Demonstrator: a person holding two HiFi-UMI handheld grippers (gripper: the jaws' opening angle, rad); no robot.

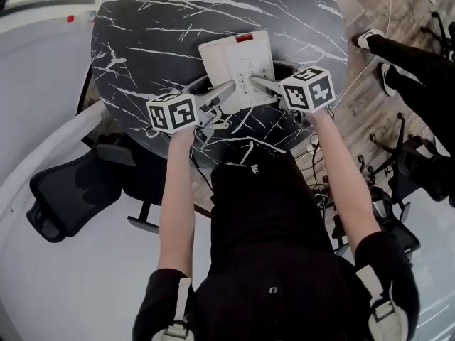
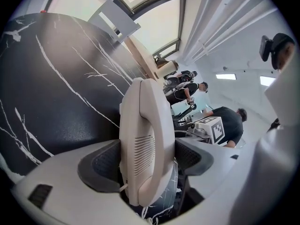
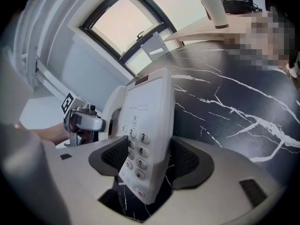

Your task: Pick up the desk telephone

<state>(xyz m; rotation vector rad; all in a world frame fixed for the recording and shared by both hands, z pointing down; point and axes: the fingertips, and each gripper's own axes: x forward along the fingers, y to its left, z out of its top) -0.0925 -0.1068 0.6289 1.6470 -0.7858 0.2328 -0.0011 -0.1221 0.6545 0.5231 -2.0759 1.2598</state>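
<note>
A white desk telephone (image 1: 234,66) lies on a round black marble table (image 1: 156,34), its handset along its left side. My left gripper (image 1: 217,87) reaches in from the left. In the left gripper view its jaws (image 2: 147,161) stand on both sides of the handset (image 2: 147,139), with the dark pads against it. From the right, my right gripper (image 1: 263,72) takes the keypad end. In the right gripper view the keypad body (image 3: 150,121) fills the space between that gripper's (image 3: 147,161) pads, which touch its face and back. The marble shows just under the phone.
The table's near edge runs just behind both grippers. A black office chair (image 1: 67,190) stands at the lower left and another chair (image 1: 398,212) at the right. A person's shoes (image 1: 370,38) are on the wood floor at the upper right. A tumbler (image 3: 213,3) stands on a far wooden desk.
</note>
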